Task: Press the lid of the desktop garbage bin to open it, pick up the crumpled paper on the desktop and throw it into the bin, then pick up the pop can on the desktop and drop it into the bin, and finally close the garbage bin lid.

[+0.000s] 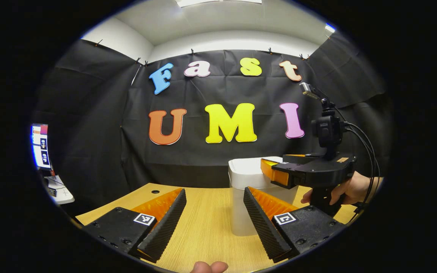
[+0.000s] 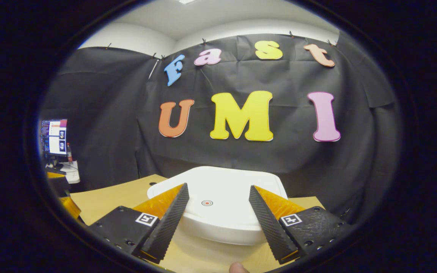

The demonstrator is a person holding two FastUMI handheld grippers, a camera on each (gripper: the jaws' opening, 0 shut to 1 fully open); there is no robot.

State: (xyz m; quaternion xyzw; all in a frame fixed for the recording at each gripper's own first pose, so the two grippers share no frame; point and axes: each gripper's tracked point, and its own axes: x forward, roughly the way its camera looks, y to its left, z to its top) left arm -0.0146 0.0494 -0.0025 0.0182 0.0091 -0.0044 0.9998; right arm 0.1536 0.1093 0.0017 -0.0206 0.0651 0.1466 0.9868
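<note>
We note the right gripper (image 2: 218,212), fingers spread and holding nothing, poised just above the closed white plastic lid (image 2: 218,197) of the pale desktop bin (image 1: 247,201). The lid's small round press mark (image 2: 207,203) lies directly ahead, probably between the fingertips; the left gripper (image 1: 214,216), also spread, hangs farther back.

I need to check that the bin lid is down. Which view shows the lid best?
The right gripper view: the lid lies closed on the bin, seen from just above between the open right claw, with its round centre mark plain. The left gripper view shows the lid edge-on, partly behind the right claw.
</note>
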